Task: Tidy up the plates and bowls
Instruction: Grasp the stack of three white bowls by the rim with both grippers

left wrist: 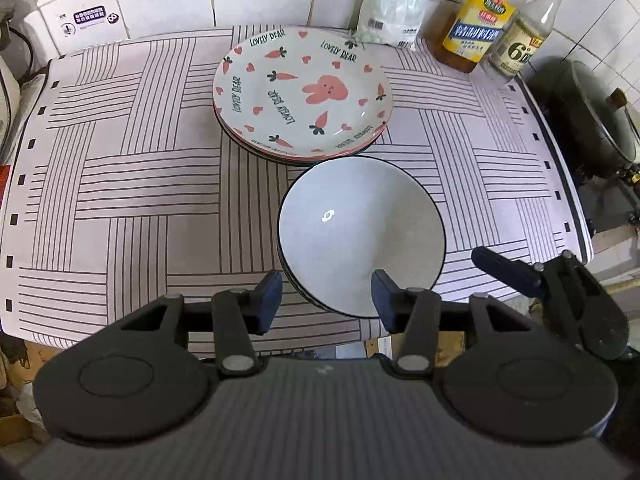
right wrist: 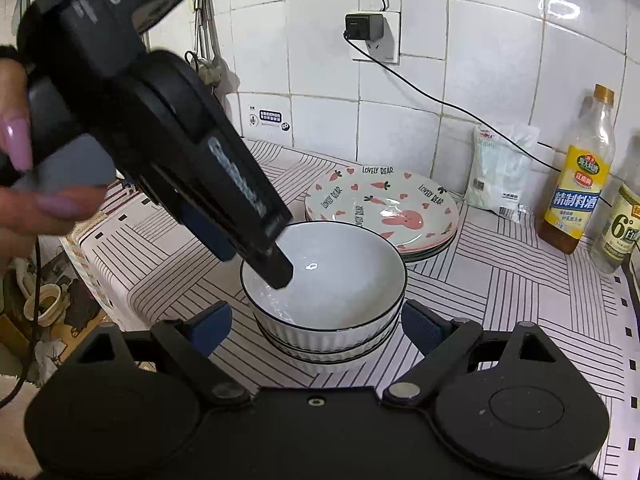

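A stack of white ribbed bowls with black rims stands near the front of the striped mat. Behind it is a stack of "Lovely Bear" rabbit plates. My left gripper is open; its right finger reaches inside the top bowl's near rim and its left finger is outside. In the right wrist view the left gripper leans down over the bowl. My right gripper is open, just in front of the bowl stack, one finger on either side and apart from it. It also shows at the right in the left wrist view.
A striped mat covers the counter. A white packet, an oil bottle and a vinegar bottle stand at the back wall. A dark pot sits to the right. A plug and cable hang on the tiled wall.
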